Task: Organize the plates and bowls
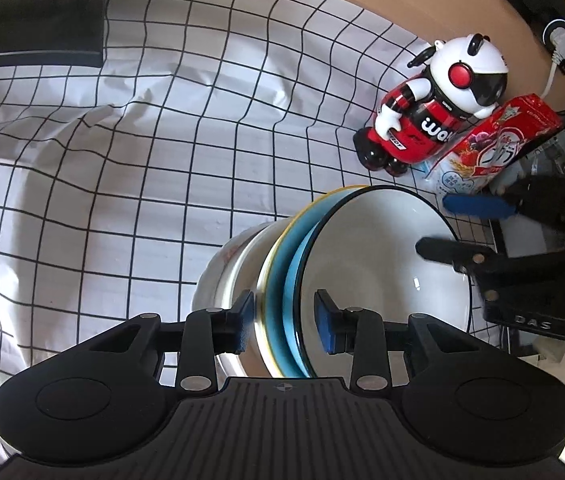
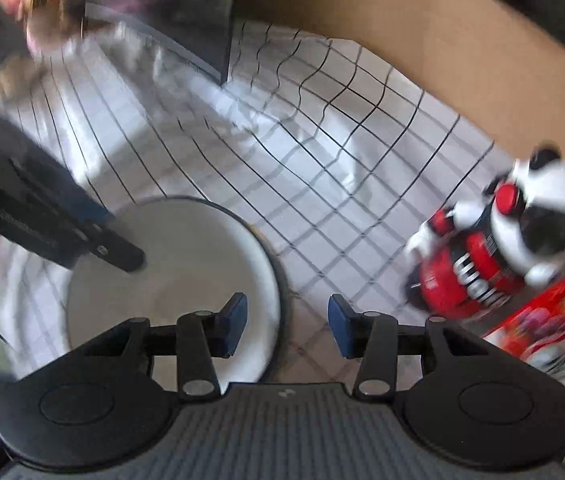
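Bowls and plates stand bunched on edge in the left claw (image 1: 285, 322), whose two blue pads (image 1: 245, 322) sit on either side of the stack's rims; whether they press the dishes or only flank them I cannot tell. Three pieces can be counted there. Nearest the right pad is one white bowl with a dark rim (image 1: 378, 256), its hollow facing right. Against its back leans one light-blue plate with a yellow edge (image 1: 282, 264). Behind that is one white dish (image 1: 226, 276), partly hidden, so it may be a bowl or a plate.

The right claw (image 1: 440, 226) reaches in from the right edge of the left wrist view, one blue finger (image 1: 478, 205) outside the white bowl and one dark finger over its inside. In its own, heavily blurred view, the right claw (image 2: 287, 324) is spread wide with nothing between its pads: the left pad lies over the bowl's (image 2: 170, 280) inside, the right pad over the cloth.

All of this rests on one white cloth with a black grid (image 1: 122, 152) covering the wooden counter (image 1: 422, 4). Further out lie one red, white and black toy robot (image 1: 430, 108) on its side and one red snack packet (image 1: 494, 140) touching it. A dark box (image 1: 30, 12) sits at the far left corner.
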`<state>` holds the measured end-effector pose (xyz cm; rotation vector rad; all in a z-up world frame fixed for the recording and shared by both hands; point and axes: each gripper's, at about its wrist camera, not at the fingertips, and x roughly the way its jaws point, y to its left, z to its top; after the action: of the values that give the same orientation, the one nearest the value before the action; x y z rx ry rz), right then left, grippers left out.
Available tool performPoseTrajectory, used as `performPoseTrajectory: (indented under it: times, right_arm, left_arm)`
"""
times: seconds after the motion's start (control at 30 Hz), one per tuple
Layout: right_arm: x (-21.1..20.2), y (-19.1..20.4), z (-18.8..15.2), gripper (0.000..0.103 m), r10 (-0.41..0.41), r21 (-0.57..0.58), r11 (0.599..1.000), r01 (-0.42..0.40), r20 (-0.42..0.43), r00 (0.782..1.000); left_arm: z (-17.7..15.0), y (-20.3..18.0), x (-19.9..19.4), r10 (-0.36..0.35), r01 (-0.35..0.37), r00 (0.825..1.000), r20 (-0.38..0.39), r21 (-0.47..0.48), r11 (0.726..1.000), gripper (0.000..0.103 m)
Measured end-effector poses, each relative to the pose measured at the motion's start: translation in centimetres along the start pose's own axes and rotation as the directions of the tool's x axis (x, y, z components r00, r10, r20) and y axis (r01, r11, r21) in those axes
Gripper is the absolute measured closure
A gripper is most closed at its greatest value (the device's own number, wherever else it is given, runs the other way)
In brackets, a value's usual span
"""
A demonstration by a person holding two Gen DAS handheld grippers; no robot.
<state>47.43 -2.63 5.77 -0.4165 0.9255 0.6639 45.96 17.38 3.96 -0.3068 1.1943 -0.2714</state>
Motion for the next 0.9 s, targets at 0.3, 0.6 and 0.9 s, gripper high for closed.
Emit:
performPoseTrajectory:
  times: [0.3,0.6,0.9]
  right_arm:
    - [-1.2,-3.0,-3.9,0.059,0.121,0.387,0.897,-0.215,0.251,0.96]
    - [-0.3,0.7,-4.0,0.053,-0.028,0.383,0.921,-0.078,0.263,0.964]
    - [0.5,3.6,-5.2,0.053,-0.221,0.439,0.896,0.069,0.306,0.926]
  left_arm:
    - [-0.4,0.9,-0.8,-0.043,0.044,0.999,0.026,-0.048,0.998,0.068]
    - [-0.5,0.7,-1.3,-0.04,0.038,0.998,0.054,0.033,0.999,0.068]
    - [-0.2,-0.1,-0.6,-0.016,-0.006,0.992,0.128,0.166,0.986,0.068]
